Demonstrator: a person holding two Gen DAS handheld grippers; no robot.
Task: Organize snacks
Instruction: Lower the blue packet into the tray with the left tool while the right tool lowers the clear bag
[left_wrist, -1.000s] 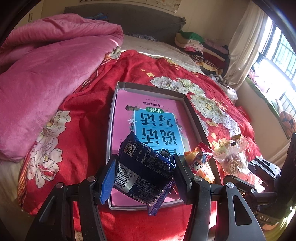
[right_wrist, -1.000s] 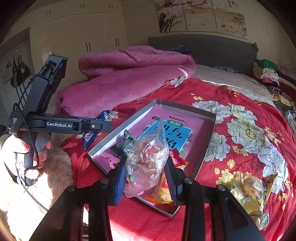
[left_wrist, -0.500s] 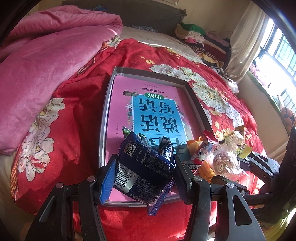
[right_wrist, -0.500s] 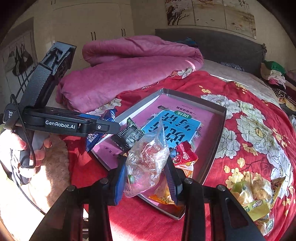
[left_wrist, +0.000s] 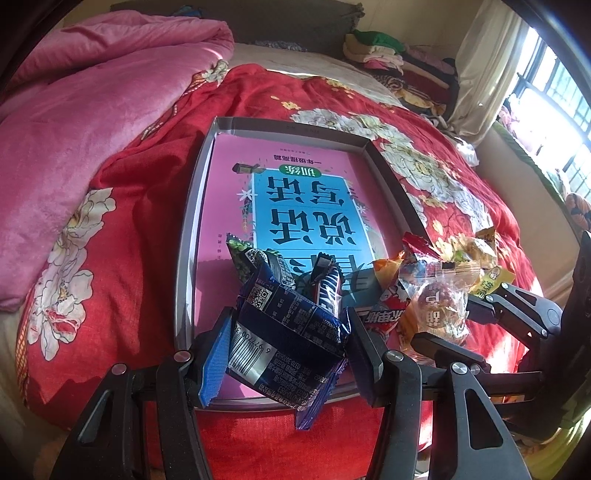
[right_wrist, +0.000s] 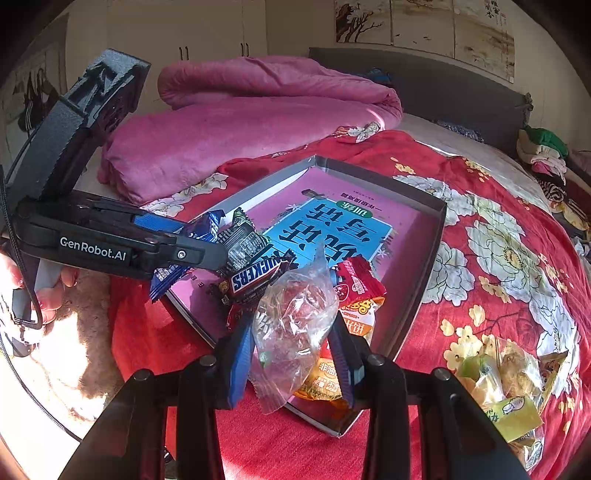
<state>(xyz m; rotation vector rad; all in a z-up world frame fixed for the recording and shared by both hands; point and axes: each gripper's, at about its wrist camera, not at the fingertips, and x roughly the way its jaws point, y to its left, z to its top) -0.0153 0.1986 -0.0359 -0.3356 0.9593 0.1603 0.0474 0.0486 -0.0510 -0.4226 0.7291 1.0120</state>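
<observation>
A grey shallow box (left_wrist: 192, 206) with a pink and blue book (left_wrist: 303, 199) inside lies on the red floral bedspread; it also shows in the right wrist view (right_wrist: 428, 251). My left gripper (left_wrist: 286, 345) is shut on a dark blue snack packet (left_wrist: 288, 332) over the box's near end. My right gripper (right_wrist: 295, 343) is shut on a clear plastic snack bag (right_wrist: 295, 317), also over the box; this bag shows in the left wrist view (left_wrist: 436, 299). A Snickers bar (right_wrist: 255, 277), a black packet (right_wrist: 240, 240) and red and orange packets (right_wrist: 362, 295) lie in the box.
A pink quilt (left_wrist: 81, 110) is heaped on the bed's left. Several loose yellow-green snack bags (right_wrist: 509, 384) lie on the bedspread right of the box. Folded clothes (left_wrist: 391, 51) sit by the headboard. A window is on the right.
Both grippers have moved forward over the box's near end with their packets still held. The box and snacks in it now look closer.
</observation>
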